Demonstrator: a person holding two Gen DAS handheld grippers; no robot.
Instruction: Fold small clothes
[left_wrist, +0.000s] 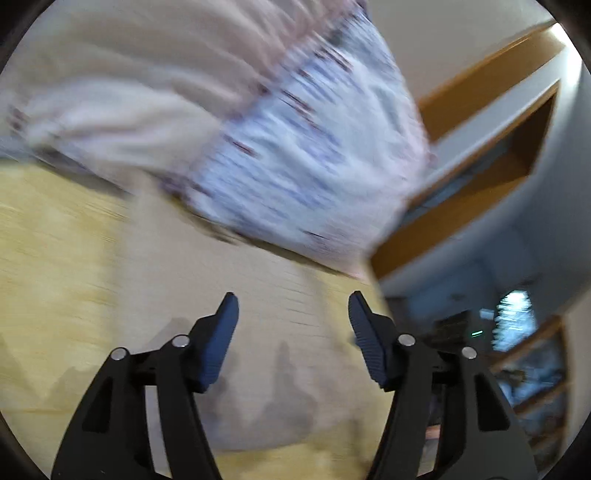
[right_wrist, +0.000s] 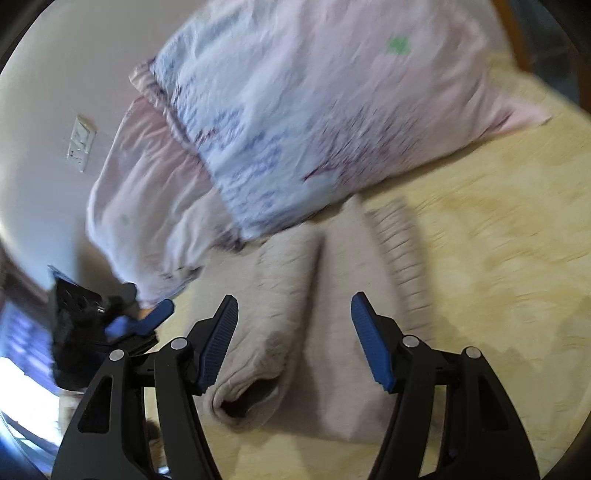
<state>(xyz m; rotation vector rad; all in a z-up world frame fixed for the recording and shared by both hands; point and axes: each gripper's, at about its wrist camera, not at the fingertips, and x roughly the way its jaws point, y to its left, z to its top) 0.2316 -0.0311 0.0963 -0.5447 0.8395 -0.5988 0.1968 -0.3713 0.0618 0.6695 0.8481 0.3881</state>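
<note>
Hovering both grippers above the bed, nothing held. My right gripper (right_wrist: 293, 332) has its jaws spread apart, empty, pointing down over the beige garment (right_wrist: 325, 332). My left gripper (left_wrist: 293, 332) is likewise released, jaws apart over bare cloth; in the right wrist view it shows again at 9 o'clock, low and off to the side.

Risk first. Both views are smeared, the left one badly, so I judge any grab made now could land off the edge I mean to take. The rolled sleeve end (right_wrist: 251, 398) at 7 o'clock, just below the right jaws, gapes open; pinching one layer of it would likely drag the fold apart. The garment's far end touches or sits just beside the pillow (right_wrist: 295, 122) at 12 o'clock, so a pull that way could catch it.

The garment: pale beige, soft knit, lying on the yellow bedspread (right_wrist: 498, 258) directly under the right gripper, running from 6 toward 12 o'clock. It looks folded lengthwise into a narrow band, a crease down the middle, a ribbed hem (right_wrist: 402, 251) along its 2 o'clock side. Beyond it the patterned pillow, then a second pinkish one (right_wrist: 140, 206) at 10 o'clock, then the wall
</note>
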